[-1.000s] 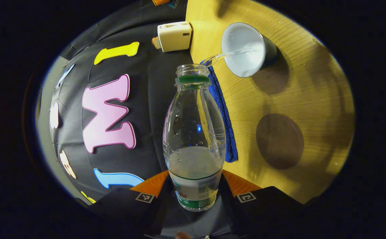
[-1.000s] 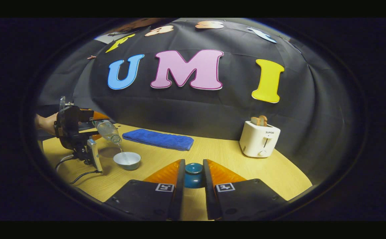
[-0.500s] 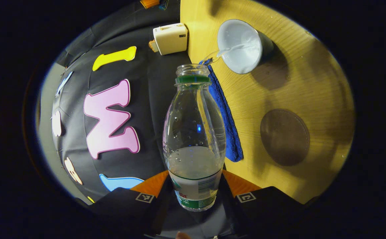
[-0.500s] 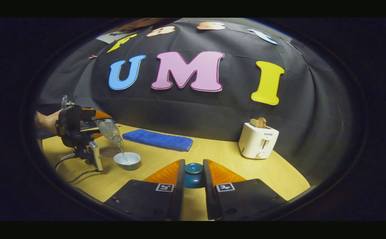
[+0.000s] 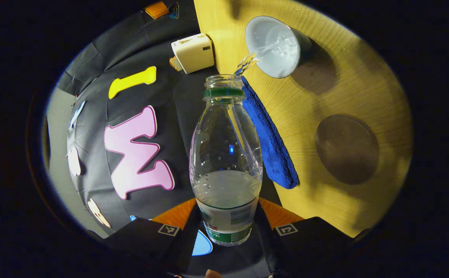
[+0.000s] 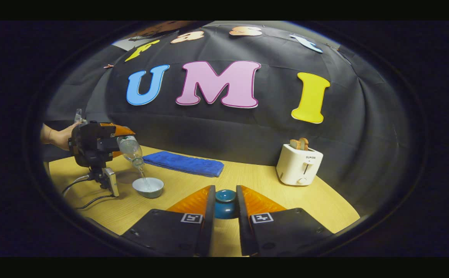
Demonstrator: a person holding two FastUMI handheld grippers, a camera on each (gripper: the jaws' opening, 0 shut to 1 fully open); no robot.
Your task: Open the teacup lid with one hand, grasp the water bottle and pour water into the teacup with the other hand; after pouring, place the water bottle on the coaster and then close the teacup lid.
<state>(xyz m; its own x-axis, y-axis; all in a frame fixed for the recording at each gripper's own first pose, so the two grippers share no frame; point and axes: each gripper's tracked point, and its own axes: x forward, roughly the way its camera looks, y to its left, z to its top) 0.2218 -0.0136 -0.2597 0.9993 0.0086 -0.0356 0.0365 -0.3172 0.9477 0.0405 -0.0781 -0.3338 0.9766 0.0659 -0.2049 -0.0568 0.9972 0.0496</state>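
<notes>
Left gripper (image 5: 224, 227) is clamped on the bottle (image 5: 225, 154), tipped over the cup (image 5: 272, 46) on the table (image 5: 324, 88), water streaming in. Right gripper (image 6: 224, 210) pinches the lid (image 6: 225, 203), well apart from the cup.

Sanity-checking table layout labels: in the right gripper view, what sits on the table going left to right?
Left gripper holding the water bottle → teacup → blue towel → teacup lid held in the right gripper → toaster.
</notes>
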